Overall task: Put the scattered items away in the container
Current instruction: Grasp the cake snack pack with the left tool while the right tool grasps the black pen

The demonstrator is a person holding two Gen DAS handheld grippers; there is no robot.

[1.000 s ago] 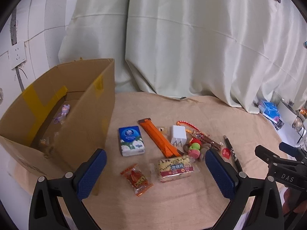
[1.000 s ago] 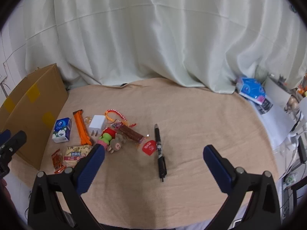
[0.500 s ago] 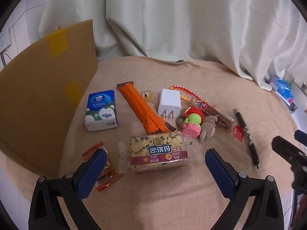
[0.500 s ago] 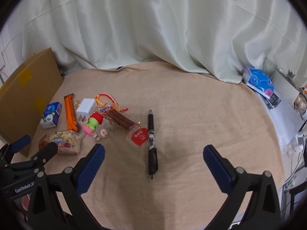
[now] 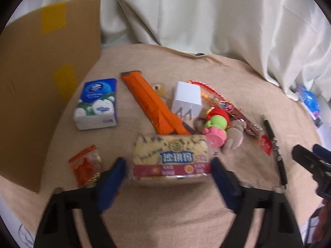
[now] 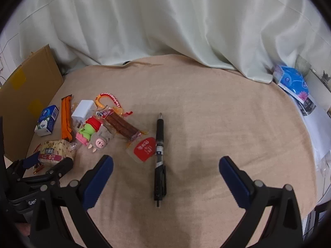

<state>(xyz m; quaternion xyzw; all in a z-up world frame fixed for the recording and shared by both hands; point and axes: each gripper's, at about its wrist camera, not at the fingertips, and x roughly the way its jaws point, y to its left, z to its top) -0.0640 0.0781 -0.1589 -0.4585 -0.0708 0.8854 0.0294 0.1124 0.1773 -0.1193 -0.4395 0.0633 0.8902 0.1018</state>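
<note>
Snack pack (image 5: 172, 160) is what I'm going for with the left gripper (image 5: 167, 177): its blue fingers (image 5: 112, 183) sit on either side of the wrapper's short ends and are closing, with the pack between them, though I can't see them pressing on it yet. This is the pickup step for that one item; nothing is lifted.

My right gripper (image 6: 165, 177) hangs over the black pen (image 6: 159, 155), fingers spread wide with the pen lying lengthwise in the gap, untouched. I judge that to be the next grab on that side; since the pen runs along the fingers' line, not across it, closing should catch the barrel.

Next for the left: finish the squeeze, lift gently because the wrapper is soft and may slip, then carry it left to the cardboard box (image 5: 41, 82).

From here I only see the box's outer wall with its yellow tape patches, so I can't tell what is inside.

Everything else sits on the tan table (image 6: 206, 103): tissue pack (image 5: 97, 103) nearest the box, orange strip (image 5: 153, 107), white charger (image 5: 187, 100), small red candy packet (image 5: 85, 167) just beside my left finger, green and red toy (image 5: 216, 126) touching a plush pig (image 6: 100, 140), a wrapped meat stick (image 6: 122, 127) and a red sachet (image 6: 144, 148) against the pen.
</note>
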